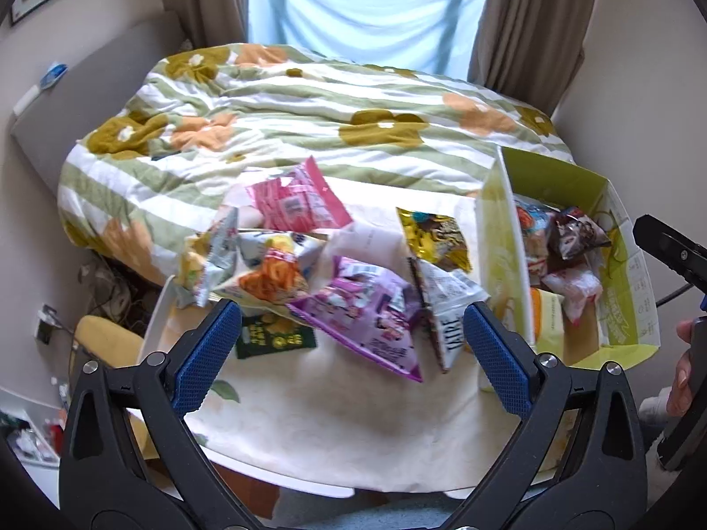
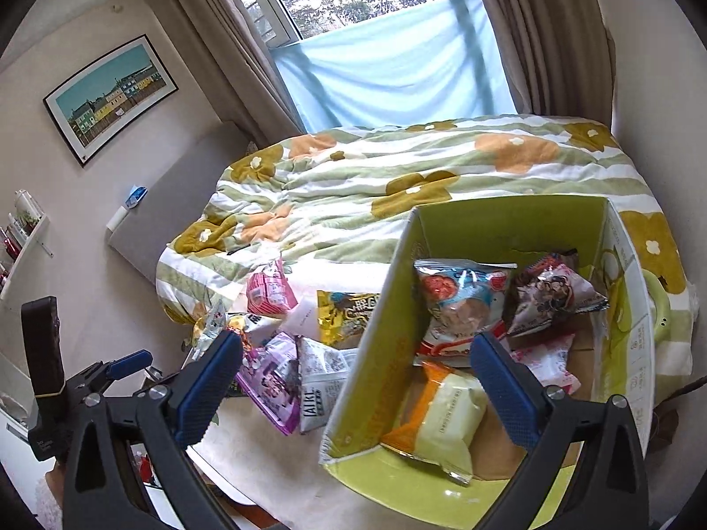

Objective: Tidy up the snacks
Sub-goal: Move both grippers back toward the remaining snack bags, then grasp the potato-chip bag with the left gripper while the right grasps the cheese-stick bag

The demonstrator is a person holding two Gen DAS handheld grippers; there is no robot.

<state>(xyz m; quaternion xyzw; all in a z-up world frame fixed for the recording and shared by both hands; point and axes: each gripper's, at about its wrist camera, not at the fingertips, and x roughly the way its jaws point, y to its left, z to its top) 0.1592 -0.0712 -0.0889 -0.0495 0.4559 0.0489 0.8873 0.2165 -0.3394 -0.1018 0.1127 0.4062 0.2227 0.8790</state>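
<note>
Your left gripper (image 1: 351, 324) hangs above the near edge of the tabletop (image 1: 353, 433), its fingers (image 1: 207, 353) spread wide and holding nothing. Ahead of it, loose snacks lie heaped mid-tabletop: a purple packet (image 1: 375, 322), a white packet (image 1: 446, 304) touching its right side, an orange-print bag (image 1: 269, 274), a pink packet (image 1: 300, 203) toward the far edge, a gold packet (image 1: 435, 236) and a dark green packet (image 1: 276, 340). Your right gripper (image 2: 353, 373) hangs over the near wall of the green box (image 2: 380, 344) at the tabletop's right edge, fingers (image 2: 503, 393) wide apart and empty. Inside the box lie a pale yellow packet (image 2: 446, 428), a blue-and-red bag (image 2: 464, 304) and a brown packet (image 2: 552, 296). A flowered bed (image 2: 397, 176) lies beyond the far edge.
</note>
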